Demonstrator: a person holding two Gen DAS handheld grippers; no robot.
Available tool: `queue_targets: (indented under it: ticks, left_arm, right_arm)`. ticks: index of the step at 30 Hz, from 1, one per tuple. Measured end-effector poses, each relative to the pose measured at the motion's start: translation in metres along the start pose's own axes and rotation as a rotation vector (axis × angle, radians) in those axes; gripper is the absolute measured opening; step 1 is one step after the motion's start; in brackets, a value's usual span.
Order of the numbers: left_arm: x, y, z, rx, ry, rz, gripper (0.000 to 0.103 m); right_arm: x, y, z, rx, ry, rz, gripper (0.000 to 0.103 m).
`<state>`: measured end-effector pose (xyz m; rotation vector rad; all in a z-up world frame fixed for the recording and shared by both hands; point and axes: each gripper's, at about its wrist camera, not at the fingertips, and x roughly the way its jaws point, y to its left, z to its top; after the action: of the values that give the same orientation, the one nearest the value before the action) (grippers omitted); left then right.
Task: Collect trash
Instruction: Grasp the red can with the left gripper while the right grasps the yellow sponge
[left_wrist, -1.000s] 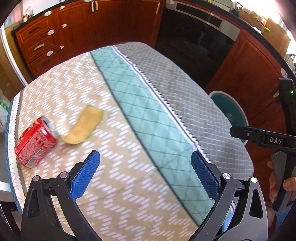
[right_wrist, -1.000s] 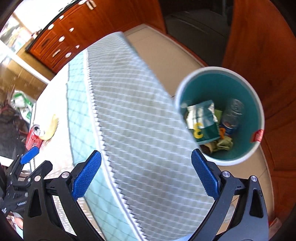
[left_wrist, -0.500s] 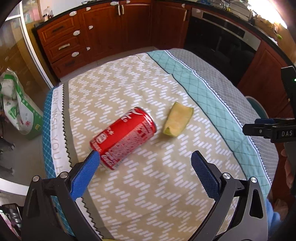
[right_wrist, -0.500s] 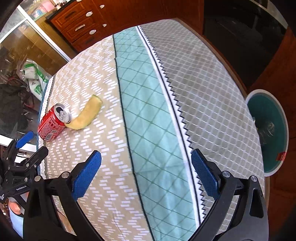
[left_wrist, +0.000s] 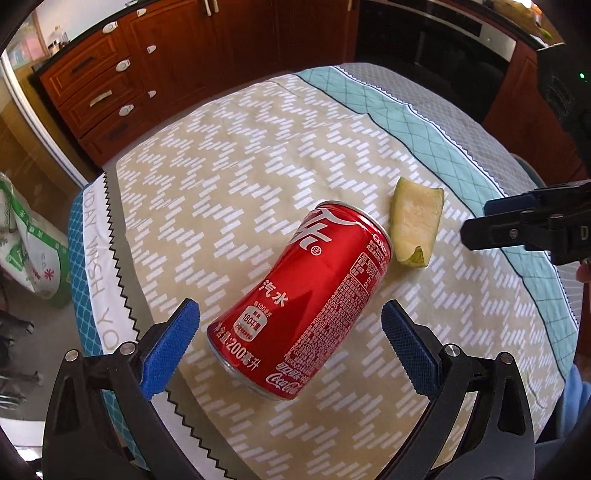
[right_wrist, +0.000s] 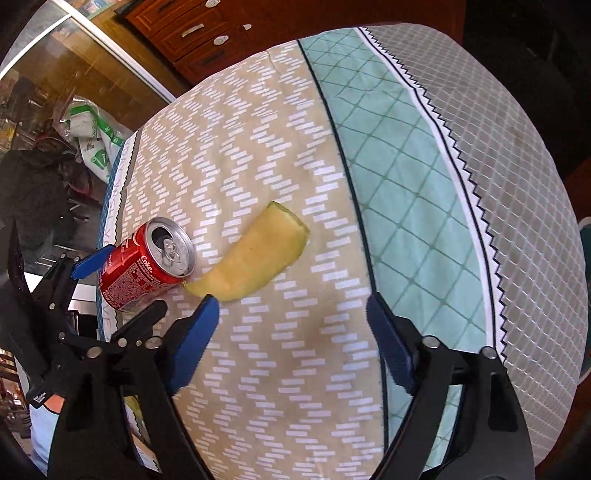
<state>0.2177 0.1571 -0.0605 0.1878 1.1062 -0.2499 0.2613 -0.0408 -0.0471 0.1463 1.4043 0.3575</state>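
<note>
A red cola can (left_wrist: 306, 295) lies on its side on the patterned tablecloth (left_wrist: 229, 155). My left gripper (left_wrist: 290, 332) is open, its blue pads on either side of the can's bottom end, not touching it. A yellow-green fruit peel (left_wrist: 415, 225) lies just right of the can's top. In the right wrist view the can (right_wrist: 147, 264) shows its opened top, with the peel (right_wrist: 255, 254) beside it. My right gripper (right_wrist: 291, 332) is open and empty, just short of the peel.
The teal bin's rim (right_wrist: 585, 236) shows past the table's right edge. Wooden cabinets (left_wrist: 122, 74) and a dark oven (left_wrist: 432, 40) stand behind the table. A white-green bag (left_wrist: 26, 240) lies on the floor at left.
My left gripper swung left and came down to the can, now straddling it. My right gripper turned from the bin back over the table, toward the peel.
</note>
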Motion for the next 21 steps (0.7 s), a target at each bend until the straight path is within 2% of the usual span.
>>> queue_targets:
  ticks: [3, 6, 9, 13, 17, 21]
  left_arm:
    - [-0.002, 0.003, -0.001, -0.037, -0.041, -0.052, 0.08]
    - [-0.006, 0.007, -0.004, -0.073, -0.067, -0.098, 0.077]
    - [-0.005, 0.015, -0.008, -0.114, -0.063, -0.091, 0.075]
    - [-0.006, 0.04, -0.015, -0.228, -0.059, -0.075, 0.076]
    - [-0.009, 0.054, -0.022, -0.271, -0.054, -0.068, 0.076]
    - [-0.014, 0.055, -0.028, -0.28, -0.056, -0.057, 0.076]
  right_arm:
    - [0.011, 0.004, 0.008, 0.01, 0.025, 0.032, 0.058]
    - [0.017, 0.006, 0.01, 0.021, 0.029, 0.062, 0.054]
    - [0.022, 0.009, 0.014, 0.015, 0.014, 0.068, 0.054]
    - [0.031, 0.022, 0.025, -0.004, -0.019, 0.066, 0.053]
    - [0.036, 0.038, 0.038, -0.034, -0.06, 0.057, 0.031]
    - [0.043, 0.059, 0.045, -0.075, -0.08, 0.071, 0.029]
